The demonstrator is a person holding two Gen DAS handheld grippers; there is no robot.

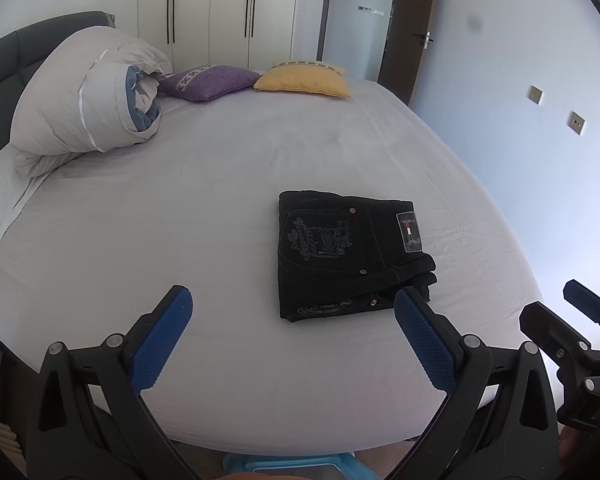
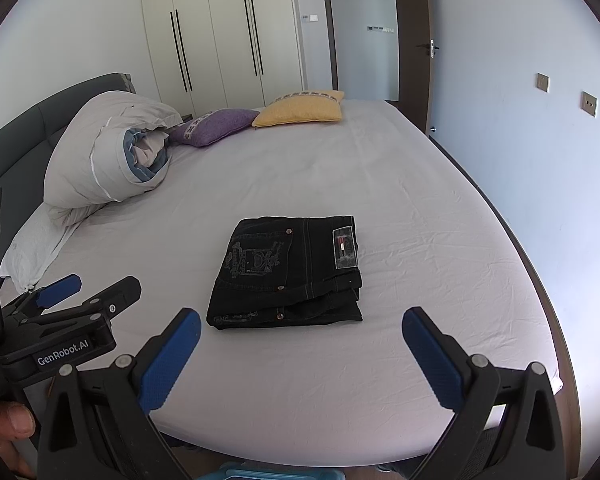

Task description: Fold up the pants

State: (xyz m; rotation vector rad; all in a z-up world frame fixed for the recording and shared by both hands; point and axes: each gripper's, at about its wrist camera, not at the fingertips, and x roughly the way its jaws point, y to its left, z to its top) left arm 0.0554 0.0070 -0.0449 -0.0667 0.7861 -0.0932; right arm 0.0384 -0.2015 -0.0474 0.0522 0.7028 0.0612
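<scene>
black "genrobot.ai" gripper (image 2: 84,298) label

Bed (image 2: 380,360) – rolled duvet (image 2: 100,160), purple cushion (image 2: 216,126), yellow cushion (image 2: 304,110)

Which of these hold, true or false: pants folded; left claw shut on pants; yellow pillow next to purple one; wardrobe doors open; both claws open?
1. The pants lie folded on the bed. True.
2. The left claw is shut on the pants. False: it is open and holds nothing.
3. The yellow pillow lies beside the purple pillow. True.
4. The wardrobe doors are open. False: they are closed.
5. The right claw is open too. True.
</scene>
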